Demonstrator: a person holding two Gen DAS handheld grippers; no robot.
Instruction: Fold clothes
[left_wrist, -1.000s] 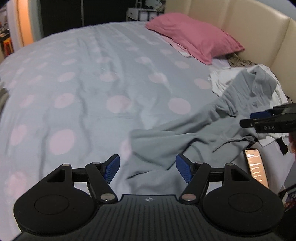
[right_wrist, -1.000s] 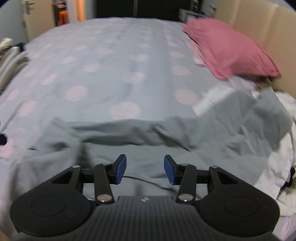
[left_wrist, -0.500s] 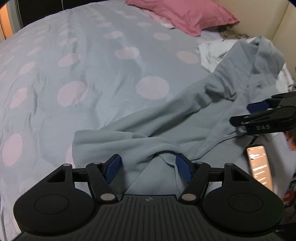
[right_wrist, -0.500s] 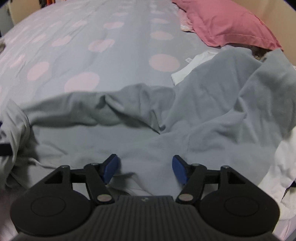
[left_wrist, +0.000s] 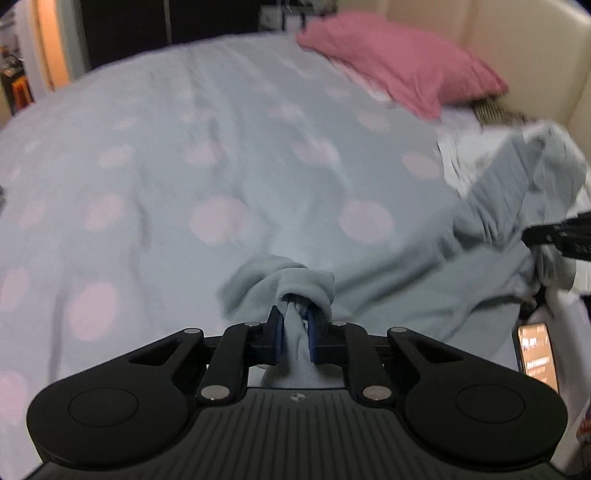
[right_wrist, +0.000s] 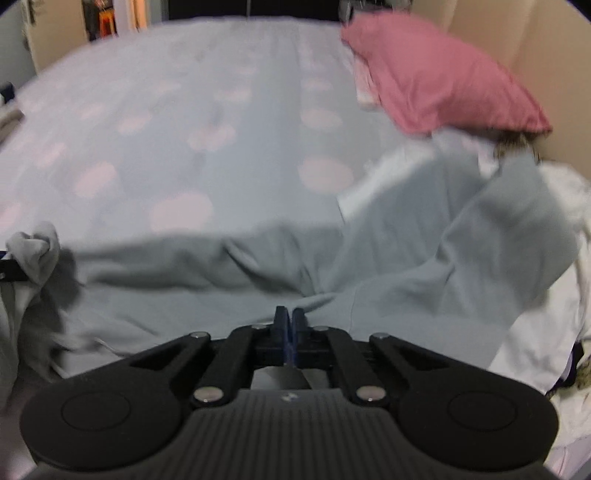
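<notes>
The grey garment (right_wrist: 424, 258) lies rumpled on the dotted bedspread (left_wrist: 184, 147), its far end draped over white laundry (right_wrist: 535, 350) near the pink pillow (right_wrist: 443, 81). The left gripper (left_wrist: 294, 325) is closing, a bunched fold already pinched between its pads. The right gripper (right_wrist: 289, 325) is fully closed; whether it pinches the hem cannot be told. Lift both edges evenly, keep the fabric taut, and draw it clear of the laundry before laying it flat.

No text can be read: the lit rectangular phone screen (left_wrist: 537, 356), low to the right of the left gripper's fingers, carries lines of writing too blurred and small to make out.
</notes>
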